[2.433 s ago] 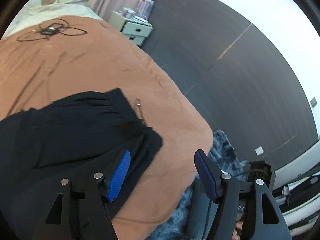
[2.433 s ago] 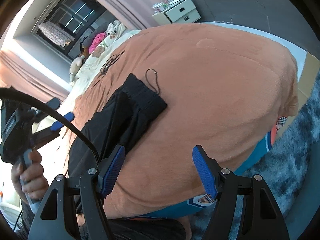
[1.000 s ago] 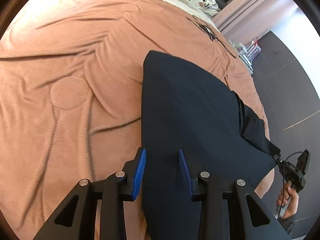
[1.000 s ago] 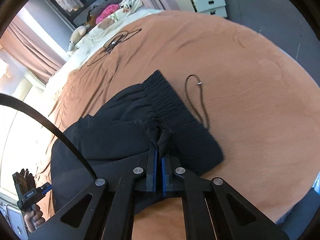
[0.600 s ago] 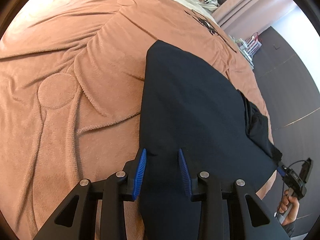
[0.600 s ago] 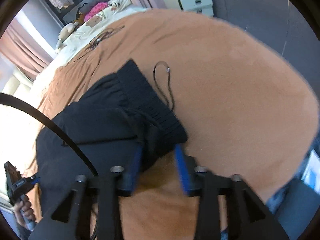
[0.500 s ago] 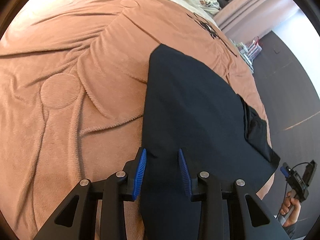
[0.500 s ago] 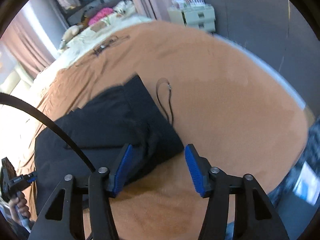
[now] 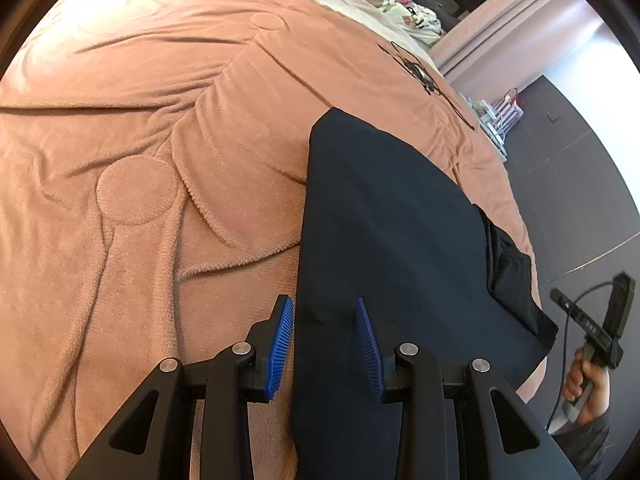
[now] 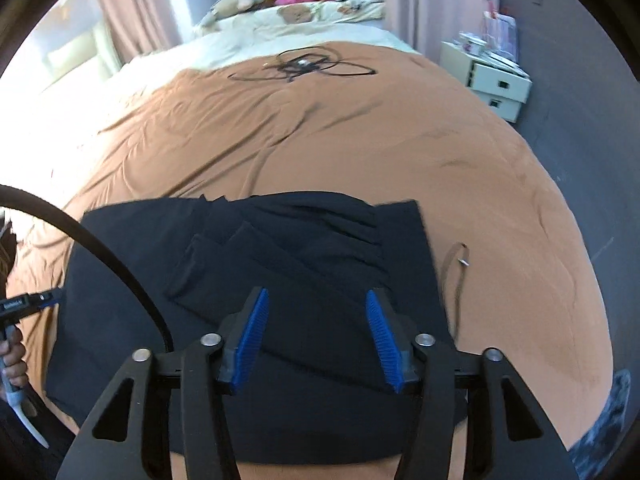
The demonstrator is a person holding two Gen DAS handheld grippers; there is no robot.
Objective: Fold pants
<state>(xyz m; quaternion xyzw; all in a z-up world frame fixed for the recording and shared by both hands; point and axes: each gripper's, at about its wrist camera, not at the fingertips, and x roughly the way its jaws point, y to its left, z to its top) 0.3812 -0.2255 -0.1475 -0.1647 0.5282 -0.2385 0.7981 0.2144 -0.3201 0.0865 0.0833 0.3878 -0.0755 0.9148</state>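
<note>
I had the pants point(image 9: 384, 216) lying dark and mostly flat across the brown blanket point(image 9: 132, 184), leg end toward my left side, waistband end toward my right. My left gripper point(image 9: 325, 334) sat low at the leg edge, blue pads parted with the cloth's border running up between them, gripping nothing that I could see. My right gripper point(image 10: 316, 330) hung over the bunched upper part of the pants point(image 10: 280, 264), fingers point(image 10: 250, 338) apart too, nothing pinched. I judged the job half shaped: the garment looked doubled lengthwise already, but the layers near the waist sat rumpled and stepped, not flush. The drawstring point(image 10: 456, 268) trailed loose onto the blanket just beside the waistband, and I reckoned it could snag or end up poking out of the fold. To do this step well, I figured each gripper ought to bite the full stack of layers at its own end, not just the top sheet, then lift level and carry the leg end over toward the waist at matching height. A tangle of cable point(image 10: 304, 66) lay well clear up the bed, no bother there.
</note>
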